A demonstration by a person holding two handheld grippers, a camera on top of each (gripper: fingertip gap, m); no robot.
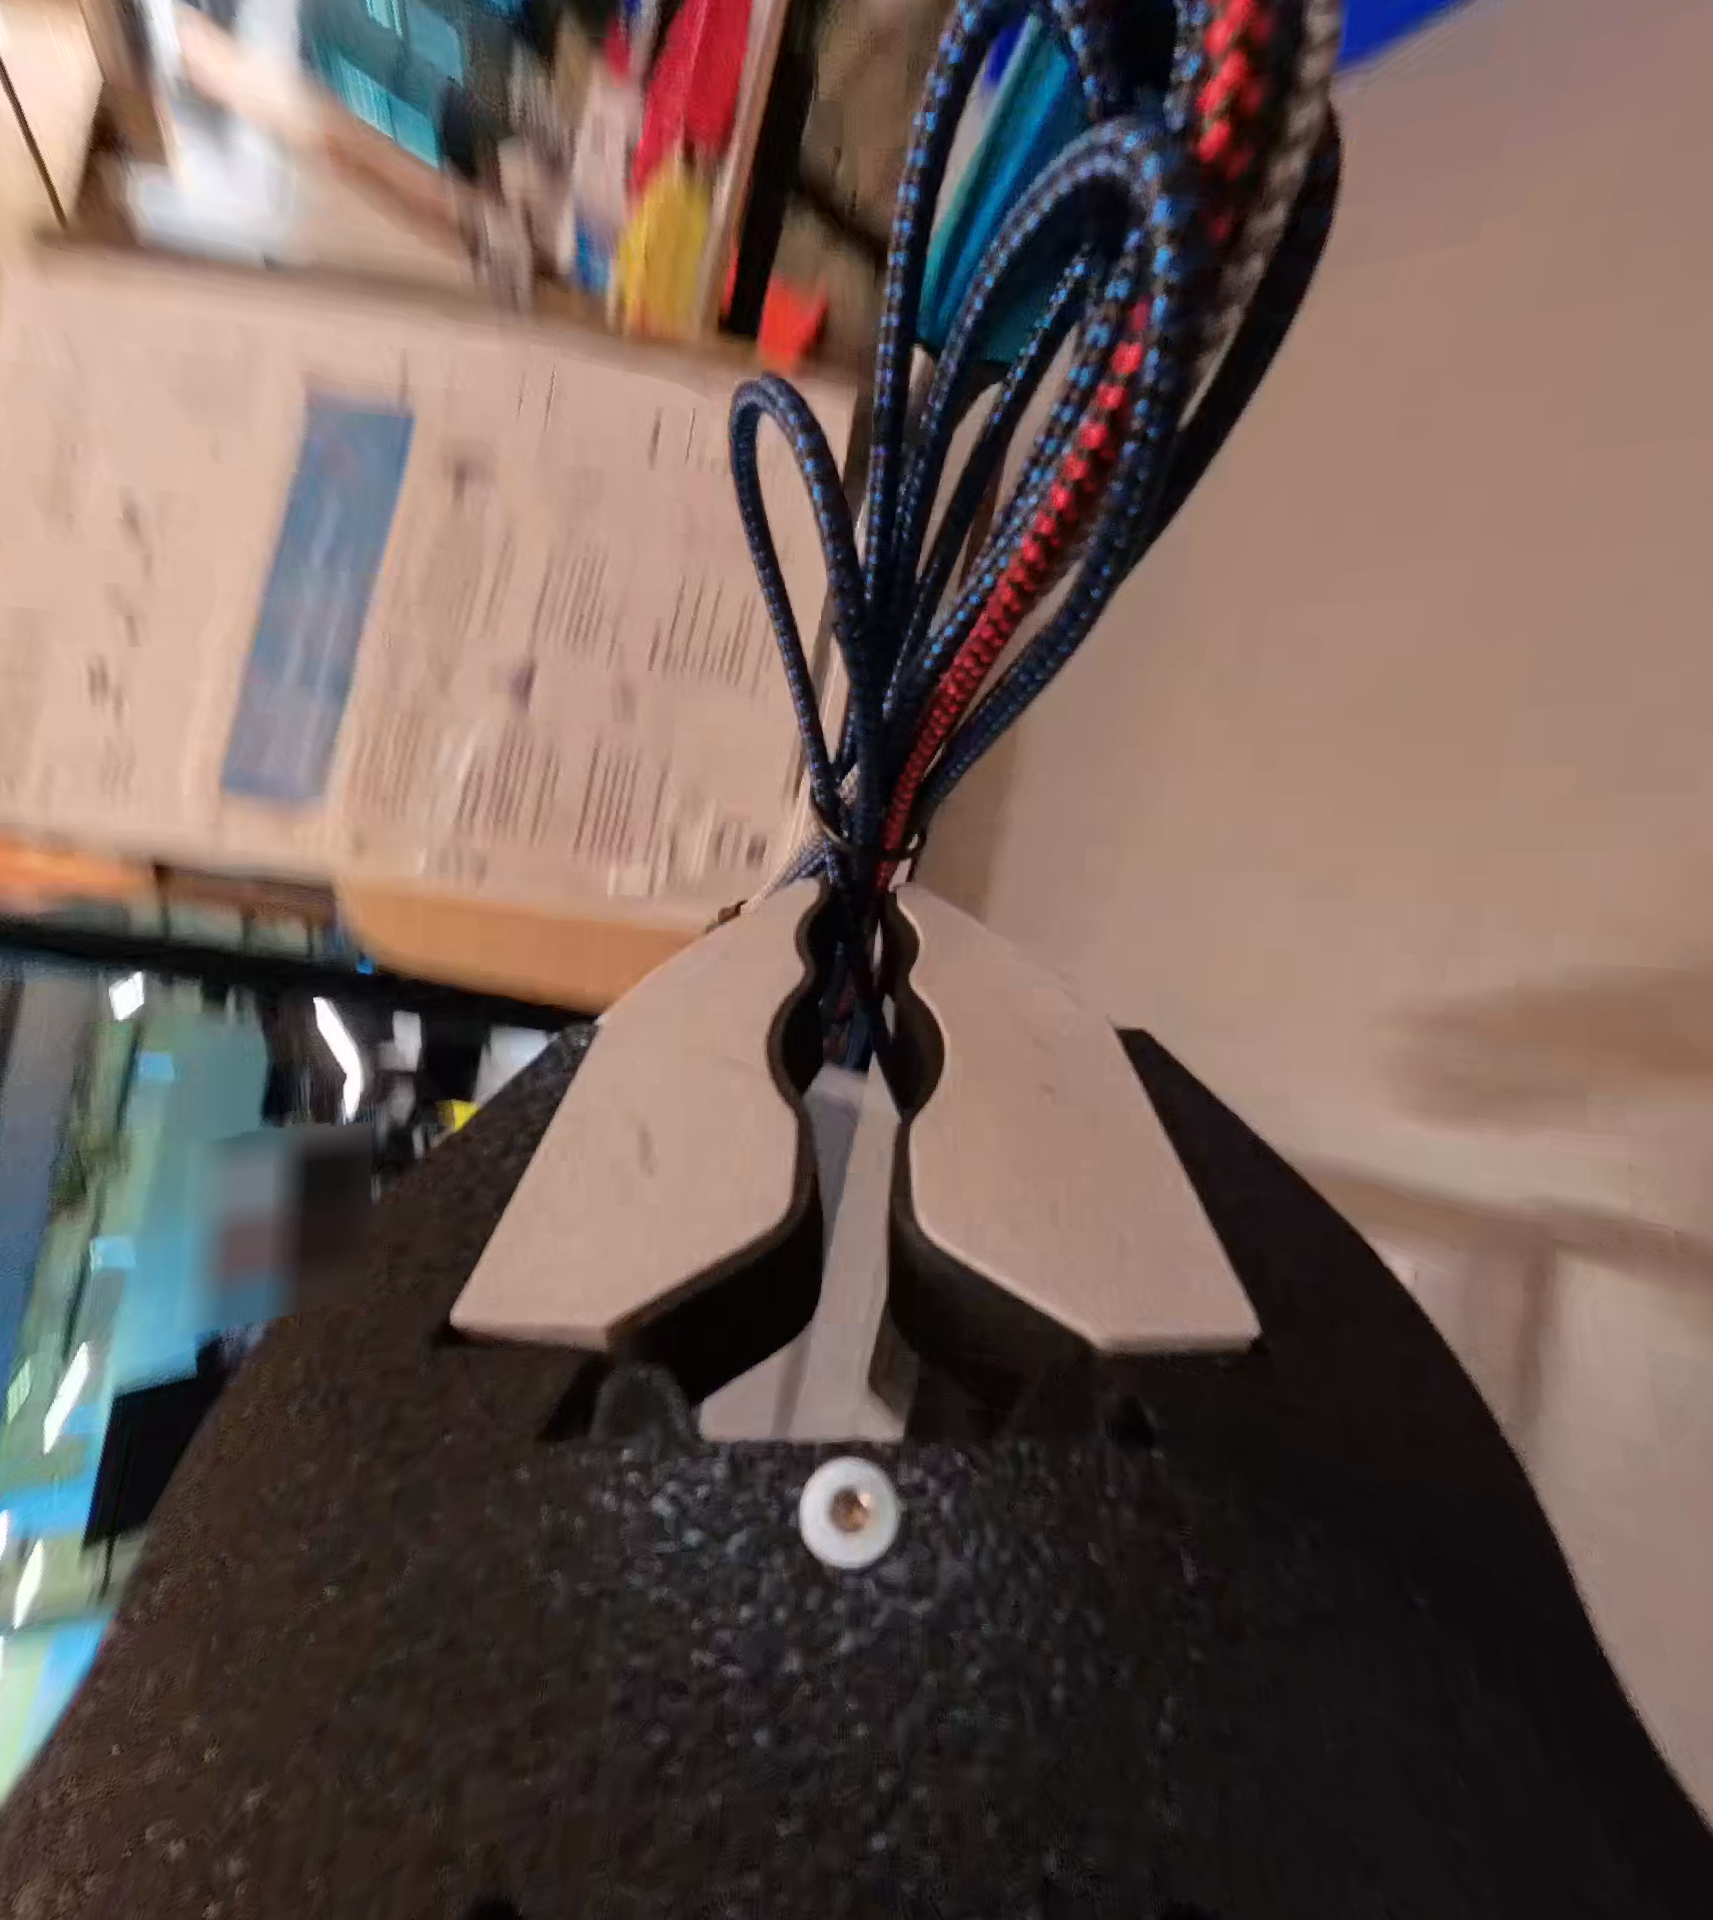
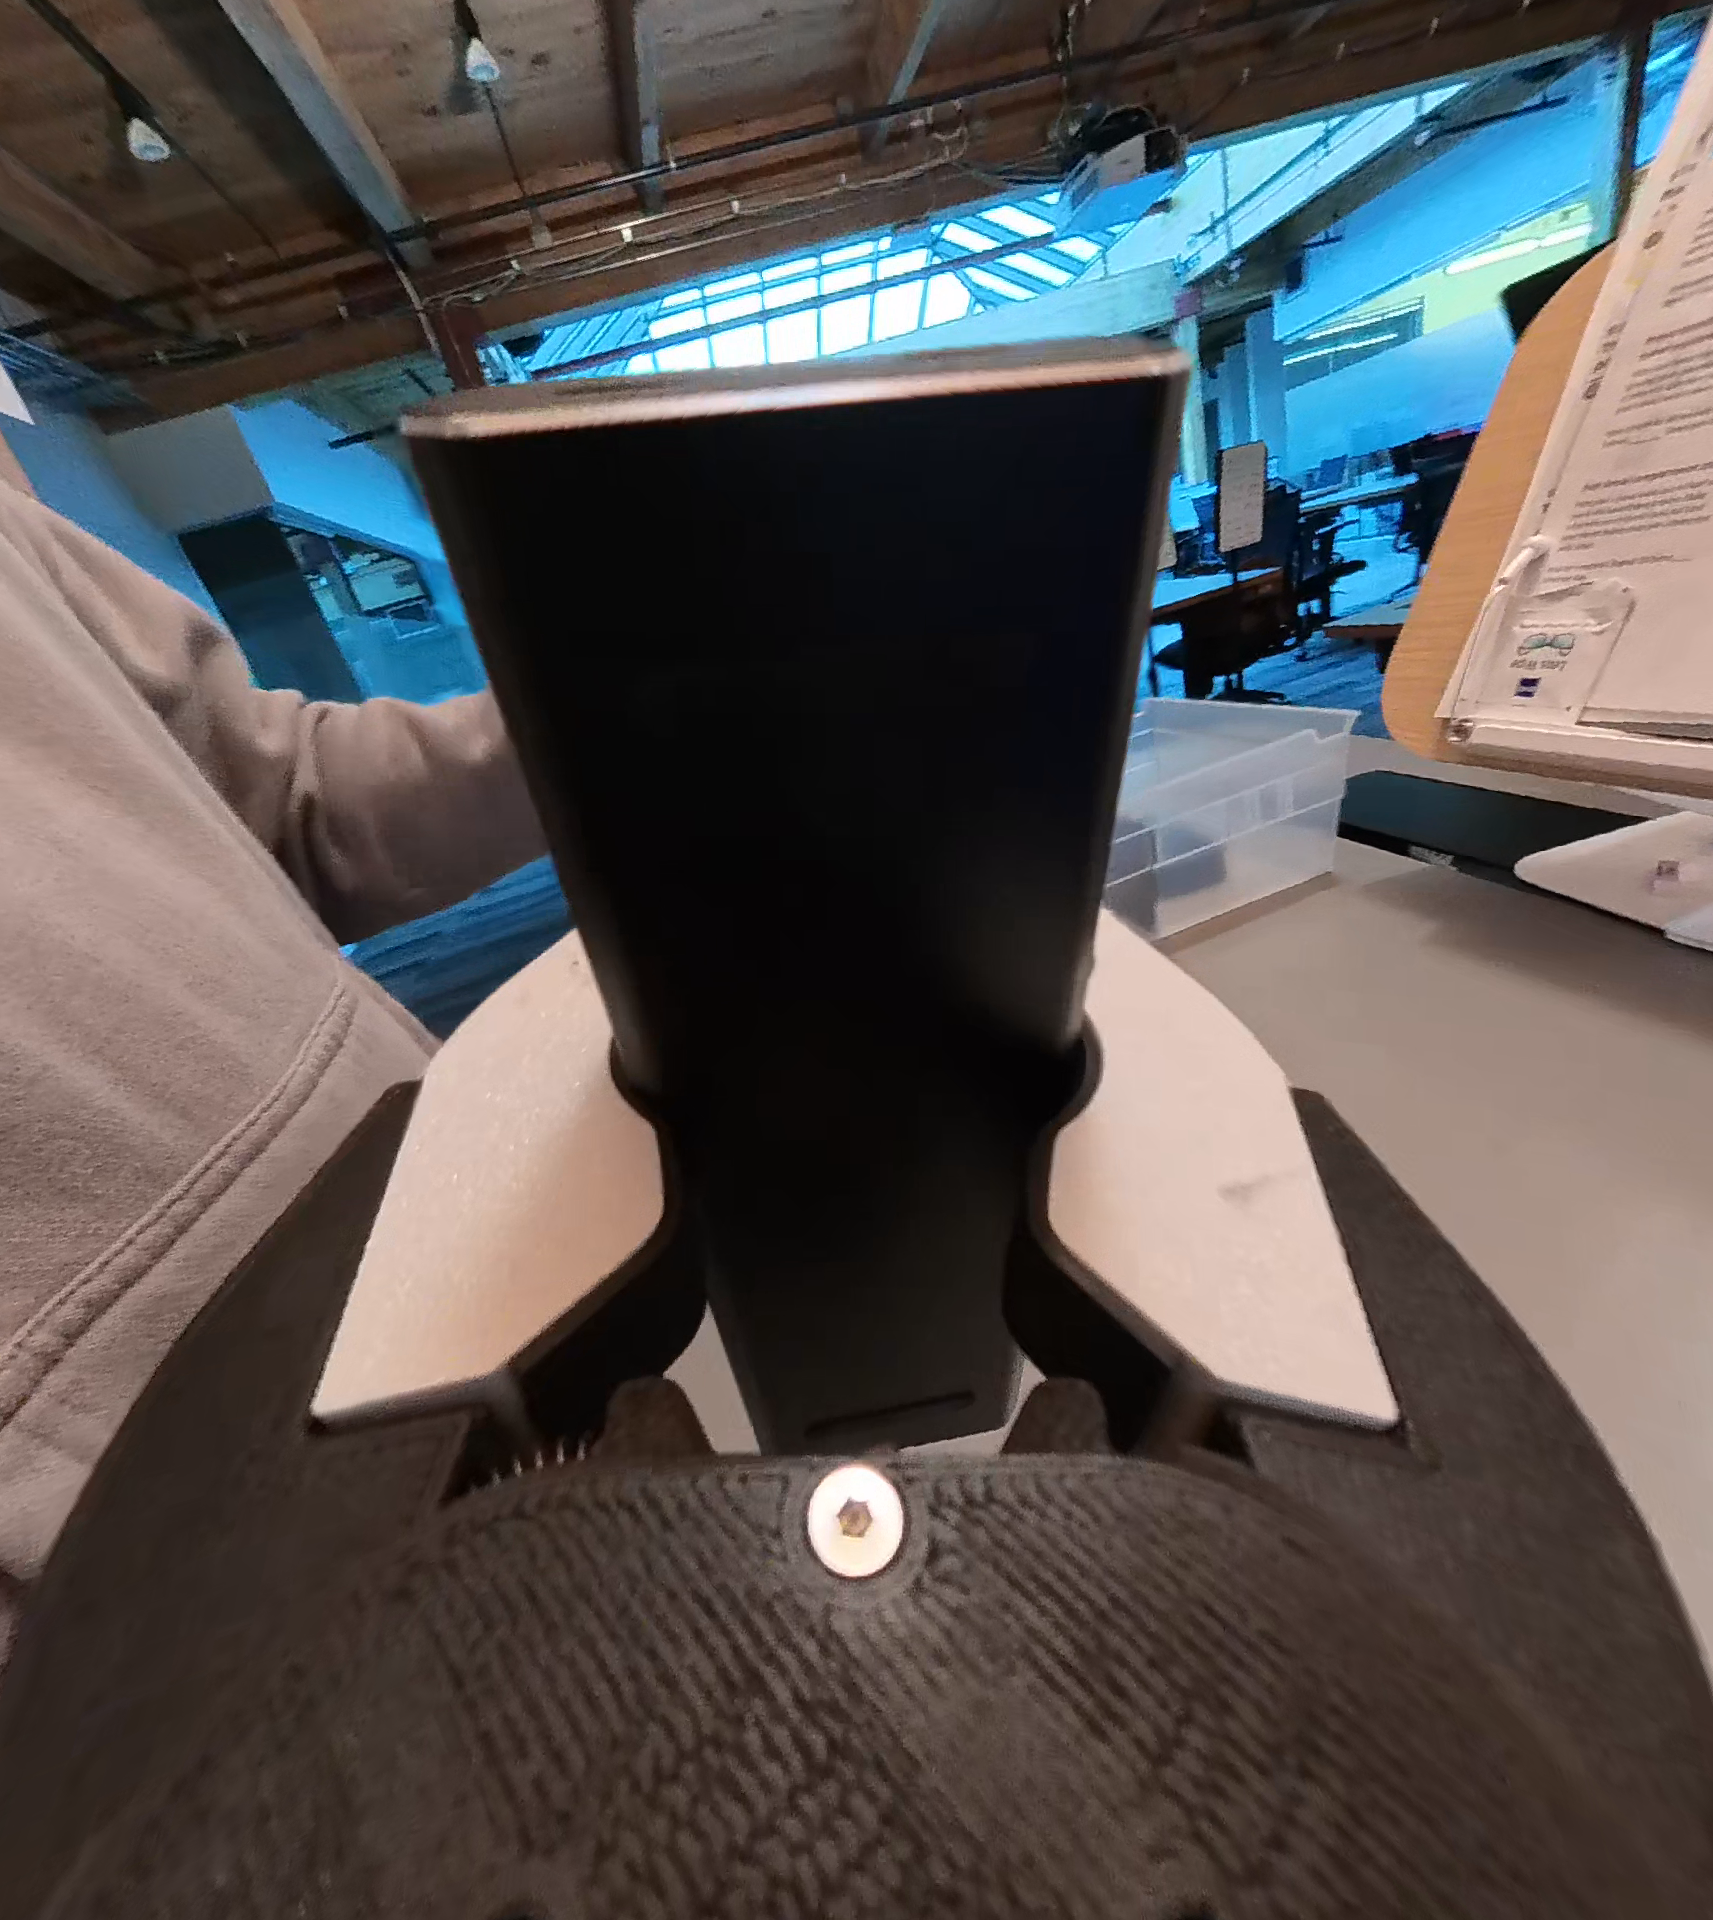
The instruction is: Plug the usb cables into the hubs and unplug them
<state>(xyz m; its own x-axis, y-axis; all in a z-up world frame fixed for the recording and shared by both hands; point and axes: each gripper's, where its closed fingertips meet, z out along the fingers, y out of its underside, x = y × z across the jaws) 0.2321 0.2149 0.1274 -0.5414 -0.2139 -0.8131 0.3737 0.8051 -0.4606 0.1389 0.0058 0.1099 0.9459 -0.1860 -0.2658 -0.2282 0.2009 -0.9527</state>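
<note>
In the left wrist view my left gripper (image 1: pixel 857 914) is shut on a bundle of braided usb cables (image 1: pixel 945 582): several black-and-blue ones and a black-and-red one (image 1: pixel 1023 561). The cables loop up and away from the fingertips beside the beige table (image 1: pixel 1454 675), and the view is rolled sideways and blurred. In the right wrist view my right gripper (image 2: pixel 852 1049) is shut on a black slab-shaped hub (image 2: pixel 810 727), held upright in the air above the table edge. The hub's ports do not show. No plug shows in either view.
A person's grey sleeve (image 2: pixel 104 883) fills the left of the right wrist view. A clear plastic bin (image 2: pixel 1236 810) and a stand with printed sheets (image 2: pixel 1662 468) sit on the grey table (image 2: pixel 1506 1143) at right. A printed cardboard board (image 1: pixel 364 603) stands behind the cables.
</note>
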